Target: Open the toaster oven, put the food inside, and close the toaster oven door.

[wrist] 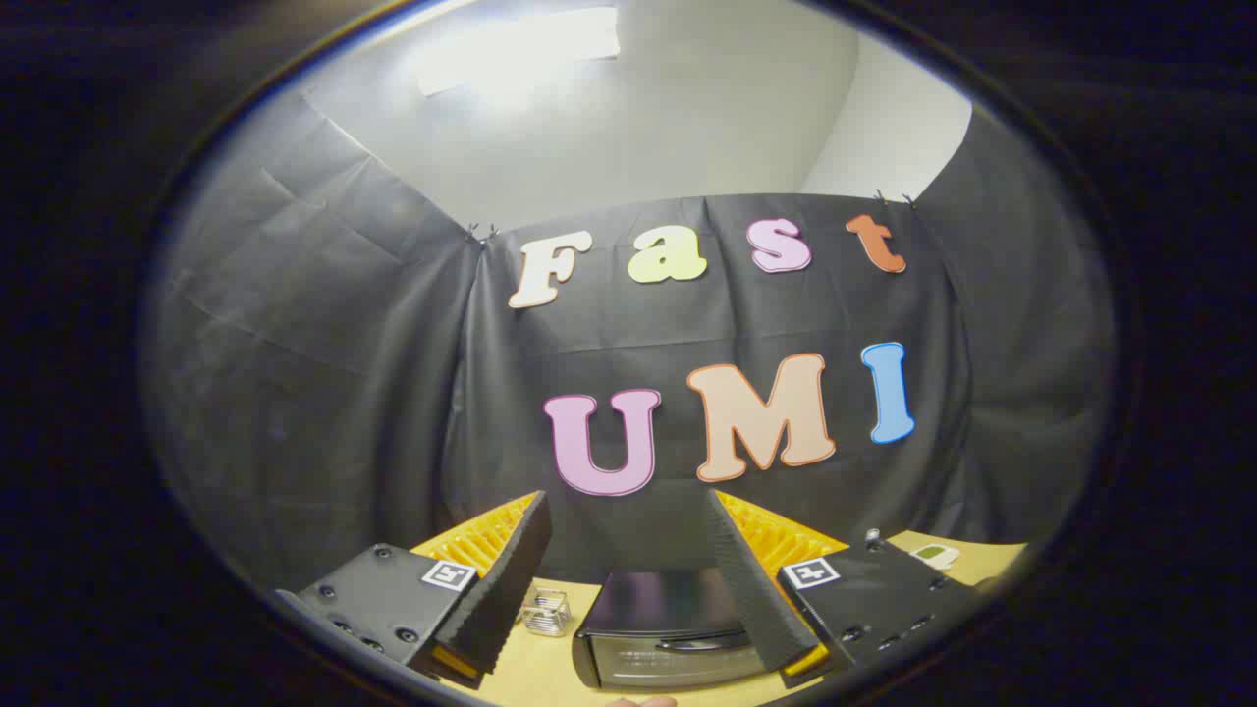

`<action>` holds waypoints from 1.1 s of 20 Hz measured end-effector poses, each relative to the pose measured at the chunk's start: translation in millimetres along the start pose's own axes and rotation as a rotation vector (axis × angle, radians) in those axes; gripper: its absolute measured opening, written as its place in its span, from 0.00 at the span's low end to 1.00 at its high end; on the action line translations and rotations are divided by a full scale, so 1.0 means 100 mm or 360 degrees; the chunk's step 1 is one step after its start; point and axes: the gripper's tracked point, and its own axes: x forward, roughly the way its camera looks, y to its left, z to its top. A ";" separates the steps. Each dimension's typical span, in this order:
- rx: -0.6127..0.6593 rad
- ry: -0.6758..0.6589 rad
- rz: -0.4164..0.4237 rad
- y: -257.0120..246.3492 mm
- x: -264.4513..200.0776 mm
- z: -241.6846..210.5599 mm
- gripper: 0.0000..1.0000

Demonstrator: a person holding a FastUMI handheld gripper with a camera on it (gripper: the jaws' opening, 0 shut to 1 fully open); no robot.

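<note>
Nothing done yet: gripper hovers with jaws spread wide and empty, toaster oven just ahead between them, door shut. Opening, loading and closing all remain, I'd say.

**Handheld gripper: visible parts**

Gripper: 2 fingers, wedge-shaped with finely ridged inner faces, spread wide with open space between them. Each finger is backed by a ribbed plate and mounted on a black block-shaped carrier. Each carrier bears 1 square black-and-white marker tag near the finger base and several round dark screw heads along its top and outer edge.
</note>
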 end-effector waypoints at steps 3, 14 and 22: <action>-0.0025 0.0048 -0.0085 -0.19 -0.03 -0.09 0.98; -0.0070 0.0169 -0.0176 -0.43 -0.01 -0.31 0.98; -0.0036 0.0184 -0.0203 -0.57 0.10 -0.51 0.98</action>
